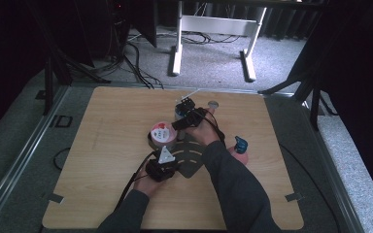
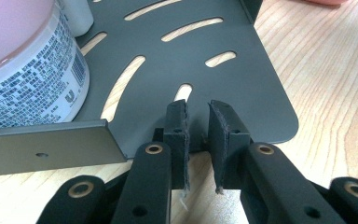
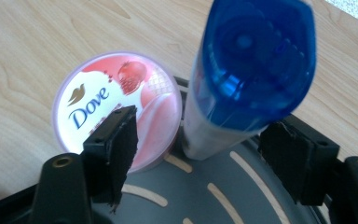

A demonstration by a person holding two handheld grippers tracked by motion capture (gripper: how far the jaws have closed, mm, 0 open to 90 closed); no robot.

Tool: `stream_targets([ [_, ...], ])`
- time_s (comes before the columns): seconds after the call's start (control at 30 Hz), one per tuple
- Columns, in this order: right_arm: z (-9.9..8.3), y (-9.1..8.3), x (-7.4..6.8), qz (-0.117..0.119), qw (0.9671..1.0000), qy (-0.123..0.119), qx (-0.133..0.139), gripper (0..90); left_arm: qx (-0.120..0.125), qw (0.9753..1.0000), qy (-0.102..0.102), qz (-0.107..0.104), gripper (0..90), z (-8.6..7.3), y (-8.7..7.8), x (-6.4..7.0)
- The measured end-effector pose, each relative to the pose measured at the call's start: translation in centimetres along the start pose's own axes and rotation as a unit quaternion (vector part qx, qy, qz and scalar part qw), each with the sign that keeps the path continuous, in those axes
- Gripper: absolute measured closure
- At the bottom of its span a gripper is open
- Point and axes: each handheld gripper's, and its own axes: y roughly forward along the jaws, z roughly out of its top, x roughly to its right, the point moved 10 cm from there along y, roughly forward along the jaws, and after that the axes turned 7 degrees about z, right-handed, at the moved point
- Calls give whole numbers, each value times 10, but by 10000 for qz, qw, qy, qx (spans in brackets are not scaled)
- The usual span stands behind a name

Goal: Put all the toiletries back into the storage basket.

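Right between the spread jaws of the right gripper (image 3: 200,154) stands a clear bottle (image 3: 242,93) with a blue cap, upright on the dark grey slotted rack (image 3: 242,196); the pads sit on either side of it with a gap showing, so nothing is clamped there. Just beside the bottle on the rack is a round pink tub (image 3: 116,107) whose lid reads "Dove" in blue under a gold bird mark, with a red fruit pictured above the word (the small print round the tub's white wall, seen in the left gripper view, is too fine to read).

The left gripper (image 2: 198,123) has its jaws nearly together at the near edge of the rack (image 2: 242,84); whether the pads actually nip the metal edge cannot be told. The tub (image 2: 28,70) stands at the upper left of that view, on the same rack.

From the high view, the rack (image 1: 190,158) lies near the middle of a light wooden table (image 1: 102,145) with rounded corners. The left gripper (image 1: 162,165) is at the rack's near side, the right gripper (image 1: 187,114) reaches farther forward over the bottle, and the tub (image 1: 162,132) sits between them. A blue and pink item (image 1: 241,145) lies on the table to the right, well apart from the rack, too small to make out.

Both forearms, in dark sleeves, come in from the bottom edge, the right one stretched farther. Around the table are grey carpet, trailing cables and a white table frame (image 1: 213,29) at the back.
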Motion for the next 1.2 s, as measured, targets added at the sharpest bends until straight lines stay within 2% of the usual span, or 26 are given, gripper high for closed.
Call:
stream_targets([
  [0.17,-7,-6,-3,-64,9999,-107,-29,291,-7,10000,6,1,780,0,0,0],
  [0.47,-18,-28,-6,-94,9995,-301,-21,353,0,10000,-5,-2,779,0,0,0],
  [0.77,-33,-49,-4,-172,9988,-453,63,490,-1,10000,-16,-10,779,0,0,0],
  [0.9,-40,-59,0,-236,9986,-461,79,553,-10,10000,-9,-9,779,0,0,0],
  [1.2,-54,-82,8,-172,9991,-352,163,649,-2,10000,-17,0,779,0,0,0],
])
